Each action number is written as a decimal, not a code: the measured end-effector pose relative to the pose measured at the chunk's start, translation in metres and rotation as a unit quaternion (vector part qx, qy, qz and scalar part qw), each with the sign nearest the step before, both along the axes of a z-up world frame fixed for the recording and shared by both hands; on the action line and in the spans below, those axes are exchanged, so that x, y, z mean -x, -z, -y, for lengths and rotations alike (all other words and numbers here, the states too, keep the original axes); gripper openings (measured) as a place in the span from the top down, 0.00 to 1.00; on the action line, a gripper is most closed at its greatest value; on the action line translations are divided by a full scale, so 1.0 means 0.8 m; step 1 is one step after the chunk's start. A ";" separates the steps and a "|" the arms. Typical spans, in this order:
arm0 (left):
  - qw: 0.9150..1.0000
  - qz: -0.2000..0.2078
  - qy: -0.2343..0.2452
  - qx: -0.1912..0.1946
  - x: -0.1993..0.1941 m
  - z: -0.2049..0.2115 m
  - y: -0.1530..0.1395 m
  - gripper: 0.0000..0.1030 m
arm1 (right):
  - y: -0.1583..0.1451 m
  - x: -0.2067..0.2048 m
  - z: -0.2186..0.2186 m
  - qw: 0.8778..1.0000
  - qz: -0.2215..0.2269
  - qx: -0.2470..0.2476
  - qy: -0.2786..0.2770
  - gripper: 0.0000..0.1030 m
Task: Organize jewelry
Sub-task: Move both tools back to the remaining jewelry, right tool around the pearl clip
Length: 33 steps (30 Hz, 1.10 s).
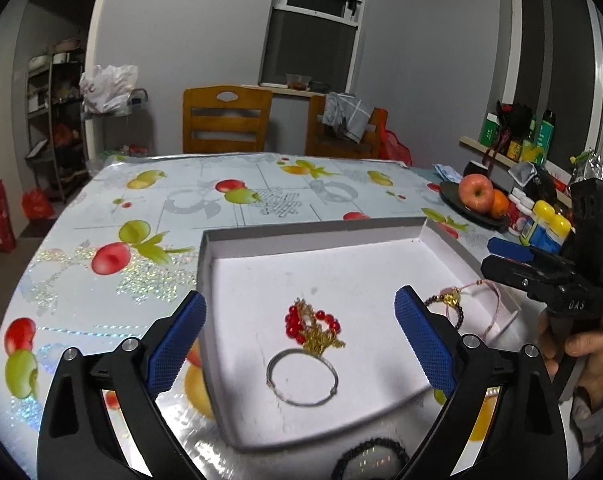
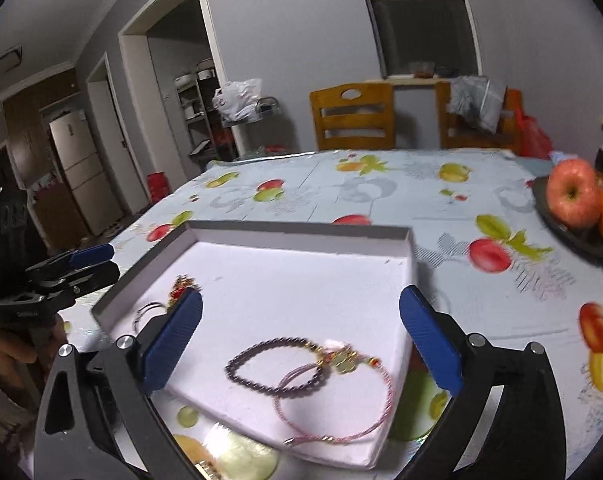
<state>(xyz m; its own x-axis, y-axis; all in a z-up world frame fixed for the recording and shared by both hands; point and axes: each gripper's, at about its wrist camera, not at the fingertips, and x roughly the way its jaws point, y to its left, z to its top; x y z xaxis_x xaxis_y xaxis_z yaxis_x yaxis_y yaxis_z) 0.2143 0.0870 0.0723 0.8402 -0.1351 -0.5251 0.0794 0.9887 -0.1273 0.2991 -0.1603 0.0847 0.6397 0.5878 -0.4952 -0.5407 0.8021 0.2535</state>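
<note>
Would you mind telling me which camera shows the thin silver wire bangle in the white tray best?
The left wrist view: the silver bangle lies whole and unobstructed in the white tray. In the right wrist view, only part of it shows, blurred, behind a blue gripper finger.

Both fisheye views sit low and close over the white tray (image 1: 205,264), facing across the fruit-print table toward the wooden chair (image 1: 225,120) and window at upper frame. The left wrist view looks over the tray's left side, the right wrist view over its right. Both share the tray (image 2: 301,230) and chair (image 2: 353,118).
</note>
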 end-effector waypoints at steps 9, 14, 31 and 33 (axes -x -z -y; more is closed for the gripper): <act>1.000 0.006 -0.006 0.008 0.049 -0.005 -0.002 0.08 | -0.006 0.040 0.020 1.000 -0.001 0.017 0.007 0.05; 1.000 -0.007 0.012 0.012 0.075 0.007 0.003 0.08 | -0.006 0.074 0.033 1.000 -0.006 0.019 -0.005 0.06; 0.996 -0.012 0.079 -0.032 0.170 0.064 0.018 0.08 | 0.018 0.166 0.033 0.995 -0.037 0.082 -0.037 0.06; 0.995 -0.024 0.089 -0.034 0.173 0.071 0.027 0.08 | 0.021 0.176 0.032 0.995 -0.036 0.085 -0.047 0.06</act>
<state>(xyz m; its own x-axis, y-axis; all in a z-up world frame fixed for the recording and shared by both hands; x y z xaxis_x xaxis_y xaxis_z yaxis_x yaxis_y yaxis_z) 0.0760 0.0303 0.0507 0.7800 -0.2422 -0.5770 0.2491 0.9660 -0.0688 0.1585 -0.1858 0.0680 0.5453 0.5473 -0.6350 -0.6005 0.7835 0.1596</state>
